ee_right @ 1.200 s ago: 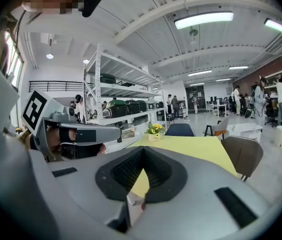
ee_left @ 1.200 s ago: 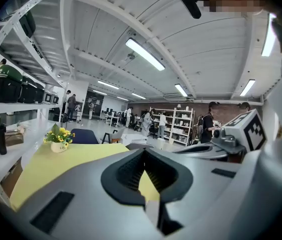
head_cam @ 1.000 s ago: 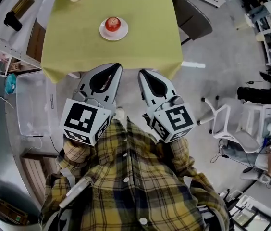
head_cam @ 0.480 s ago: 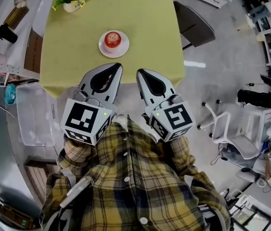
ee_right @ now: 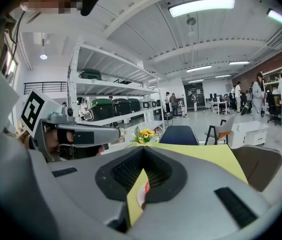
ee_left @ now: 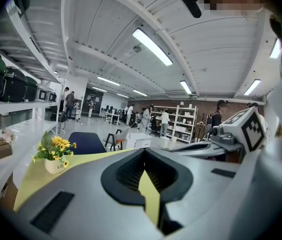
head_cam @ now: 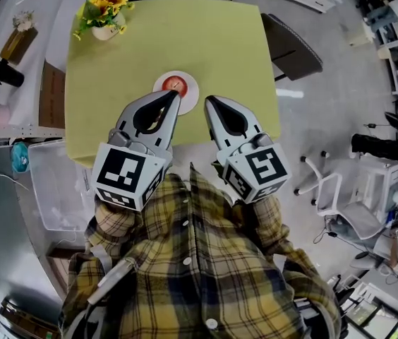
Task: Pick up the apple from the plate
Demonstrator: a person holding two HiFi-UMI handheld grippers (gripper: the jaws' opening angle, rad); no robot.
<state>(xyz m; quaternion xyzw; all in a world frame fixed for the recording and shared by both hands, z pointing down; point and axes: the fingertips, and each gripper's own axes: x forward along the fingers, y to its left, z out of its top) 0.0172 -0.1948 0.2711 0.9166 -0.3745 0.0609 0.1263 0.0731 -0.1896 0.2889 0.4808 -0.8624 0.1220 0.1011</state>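
Apple (head_cam: 173, 84), red, sits on white plate (head_cam: 191, 83), untouched. Plate is on the yellow-green surface (head_cam: 185, 34), toward its near edge, roughly mid-width.

Left tool (head_cam: 174, 95): tip overlaps the plate's near rim in head view; contact cannot be told. Jaws together, nothing between them, only yellow cloth showing through the gap behind the tips in left gripper view (ee_left: 144, 149).

Right tool (head_cam: 209, 101): tip just beside the plate's right edge. Jaws together, empty; in right gripper view (ee_right: 143, 148) a sliver of plate (ee_right: 140, 199) and apple (ee_right: 146, 186) shows through the gap.

Both tools side by side, pointing toward the plate; marker cube (head_cam: 127, 175) at the rear of the left one.

Sunflower pot (head_cam: 104, 18) at the far left corner of the surface, well apart from the plate. Dark chair (head_cam: 294, 48) at the surface's right side. Plaid shirt (head_cam: 199, 260) fills the lower head view.
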